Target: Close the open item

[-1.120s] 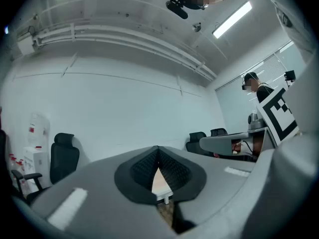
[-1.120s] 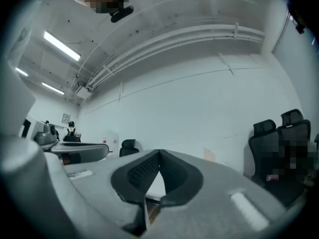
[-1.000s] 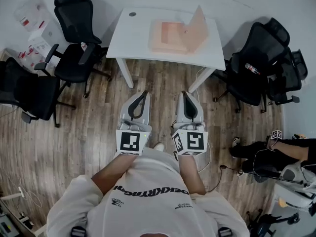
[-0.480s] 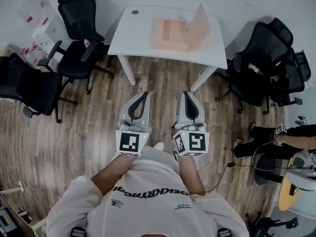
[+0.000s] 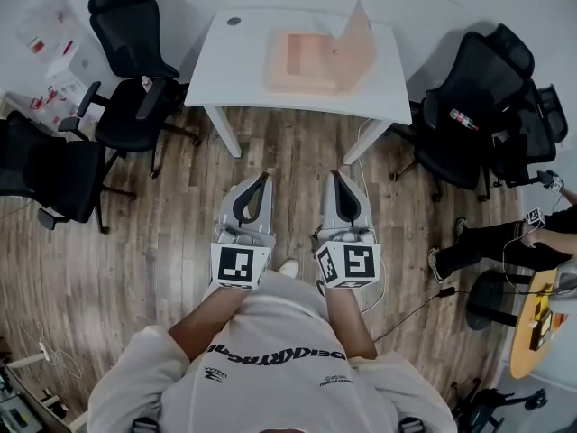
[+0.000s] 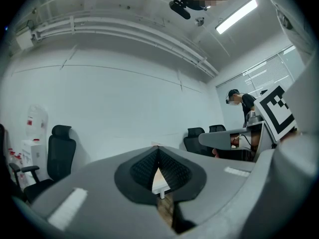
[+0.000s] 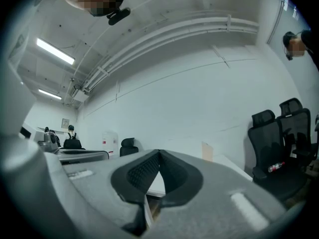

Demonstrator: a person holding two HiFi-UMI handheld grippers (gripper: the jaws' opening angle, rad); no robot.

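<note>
Currently the left tool (image 5: pixel 262 182) and the right tool (image 5: pixel 337 180) are clenched empty near the torso, well apart from the table (image 5: pixel 234 70); the box lid (image 5: pixel 356 43) stands upright, unclosed.

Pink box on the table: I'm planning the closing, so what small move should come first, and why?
Probably a step toward the white table: the pink box sits there with its lid standing up, while the left gripper and right gripper, both shut and empty, hang over the wood floor short of it.

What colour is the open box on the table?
The box is pale peach-orange, seen best in the head view.
</note>
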